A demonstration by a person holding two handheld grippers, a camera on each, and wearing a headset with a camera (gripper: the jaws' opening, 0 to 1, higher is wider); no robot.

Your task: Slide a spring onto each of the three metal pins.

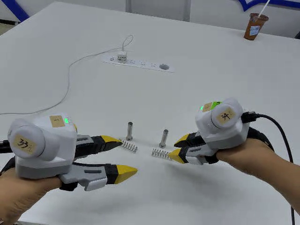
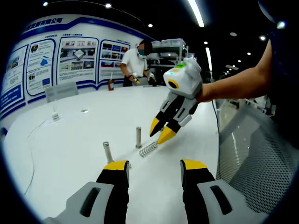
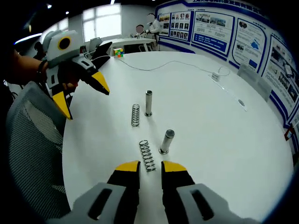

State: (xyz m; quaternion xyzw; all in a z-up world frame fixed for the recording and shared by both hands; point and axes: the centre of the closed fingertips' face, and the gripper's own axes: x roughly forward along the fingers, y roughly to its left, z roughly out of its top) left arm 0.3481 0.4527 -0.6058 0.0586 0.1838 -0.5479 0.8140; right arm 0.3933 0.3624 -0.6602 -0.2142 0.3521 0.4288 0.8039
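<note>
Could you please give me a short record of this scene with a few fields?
view: head view
left pin: upright, bare
right pin: upright, bare
left spring: lying flat near left pin
right spring: lying flat near right pin
left gripper: open, holding nothing
right gripper: open, tips by right spring's end
table: white, also bears power strip

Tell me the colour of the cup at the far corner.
The cup is brown; best in the head view.
</note>
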